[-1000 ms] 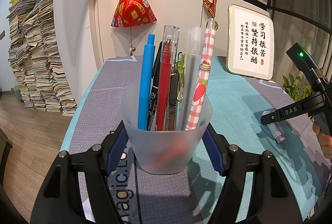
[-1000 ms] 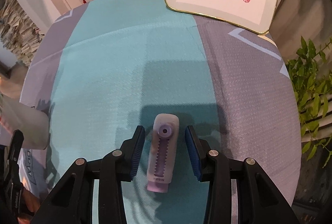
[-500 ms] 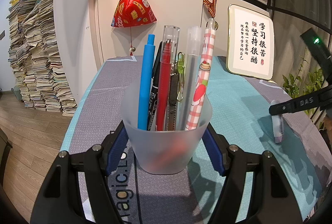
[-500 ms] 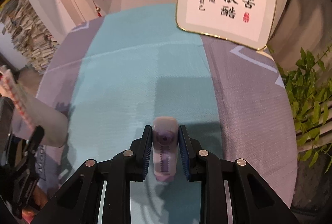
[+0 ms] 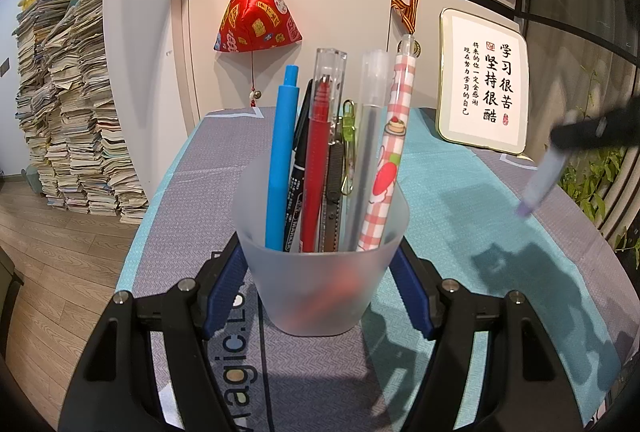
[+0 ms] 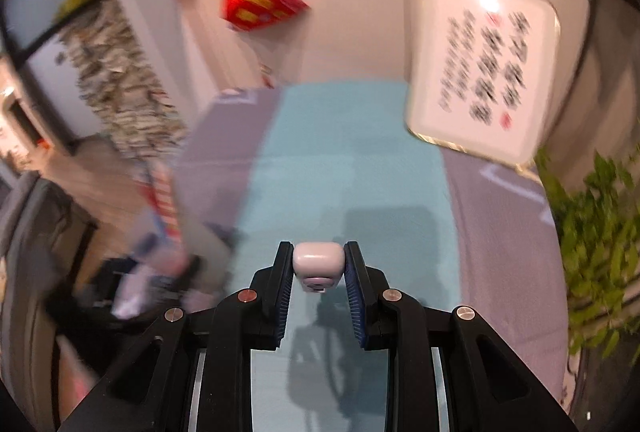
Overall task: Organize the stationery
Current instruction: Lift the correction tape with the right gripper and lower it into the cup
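A frosted plastic cup stands on the tablecloth, and my left gripper is shut on its sides. In it stand several pens, among them a blue pen, a red pen and a pink checked pen. My right gripper is shut on a lilac utility knife, which hangs above the teal cloth. In the left wrist view this knife shows blurred at the far right, pointing down from the dark right gripper. The right wrist view shows the cup only as a blur at the left.
A framed calligraphy plaque leans at the table's back right. A red hanging ornament is on the cabinet behind. A green plant borders the right edge. Tall paper stacks stand on the floor at the left. The teal and grey tablecloth covers the table.
My right gripper closed on the lilac knife that lay on the cloth and lifted it up, tilting as it rose. The left gripper and the cup stayed still.
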{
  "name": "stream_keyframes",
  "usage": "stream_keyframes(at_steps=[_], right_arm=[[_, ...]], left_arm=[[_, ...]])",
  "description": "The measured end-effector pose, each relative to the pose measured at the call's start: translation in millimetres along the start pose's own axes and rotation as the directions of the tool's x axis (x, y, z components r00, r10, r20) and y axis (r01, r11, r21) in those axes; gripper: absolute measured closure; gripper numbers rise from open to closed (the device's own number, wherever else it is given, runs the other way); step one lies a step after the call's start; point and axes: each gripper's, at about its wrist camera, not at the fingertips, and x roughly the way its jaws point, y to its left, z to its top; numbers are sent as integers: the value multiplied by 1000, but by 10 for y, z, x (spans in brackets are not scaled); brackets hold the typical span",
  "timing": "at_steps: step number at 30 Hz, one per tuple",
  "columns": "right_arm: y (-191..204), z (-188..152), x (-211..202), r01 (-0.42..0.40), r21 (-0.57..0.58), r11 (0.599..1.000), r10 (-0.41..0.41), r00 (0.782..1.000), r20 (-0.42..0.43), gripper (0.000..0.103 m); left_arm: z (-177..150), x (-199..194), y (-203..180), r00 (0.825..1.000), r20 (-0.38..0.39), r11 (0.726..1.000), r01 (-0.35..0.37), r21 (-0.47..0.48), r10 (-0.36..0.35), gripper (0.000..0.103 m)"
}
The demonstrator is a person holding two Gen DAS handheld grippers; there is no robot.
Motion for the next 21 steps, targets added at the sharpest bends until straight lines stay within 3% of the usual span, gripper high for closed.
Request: stream_keyframes(at_steps=[8, 13, 21], right_arm=[[671, 233, -264, -181, -129, 975, 189, 981, 47, 76], [980, 305, -135, -203, -169, 965, 210, 977, 28, 76], [1069, 281, 80, -212, -167, 963, 211, 977, -22, 76]], left_arm=[[-2, -5, -4, 1000, 0, 1000, 0, 0, 0, 33], [-1, -4, -3, 1000, 0, 1000, 0, 0, 0, 33], [-1, -3, -2, 1000, 0, 1000, 1, 0, -1, 33]])
